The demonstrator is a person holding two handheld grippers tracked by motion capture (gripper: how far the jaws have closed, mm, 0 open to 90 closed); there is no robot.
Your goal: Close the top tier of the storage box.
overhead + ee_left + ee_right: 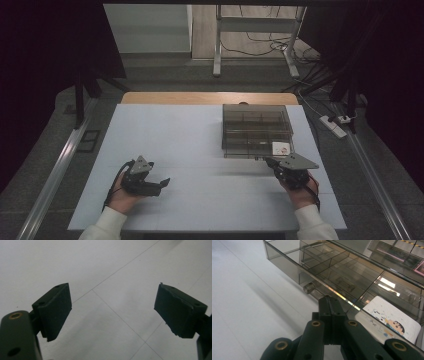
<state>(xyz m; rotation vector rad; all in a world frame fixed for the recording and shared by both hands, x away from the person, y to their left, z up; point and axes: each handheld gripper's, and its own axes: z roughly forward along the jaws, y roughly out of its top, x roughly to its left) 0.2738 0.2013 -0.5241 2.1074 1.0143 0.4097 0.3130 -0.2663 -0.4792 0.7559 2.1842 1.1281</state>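
Right claw (329, 305) pressed together, tips against the front edge of the smoky transparent plastic drawer organiser (257, 131) at the white surface's (190, 150) far right, probably to nudge it; left claw (112, 312) gapes idle, clear.

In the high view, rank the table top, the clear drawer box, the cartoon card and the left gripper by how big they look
1. Table top.
2. Drawer box.
3. Left gripper, nearer the camera, so its true size is unsure.
4. Cartoon card.

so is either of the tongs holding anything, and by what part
Nothing is held. The left tongs stand open over bare table. The right tongs are shut on nothing, tips at the smoky drawer box's front edge.
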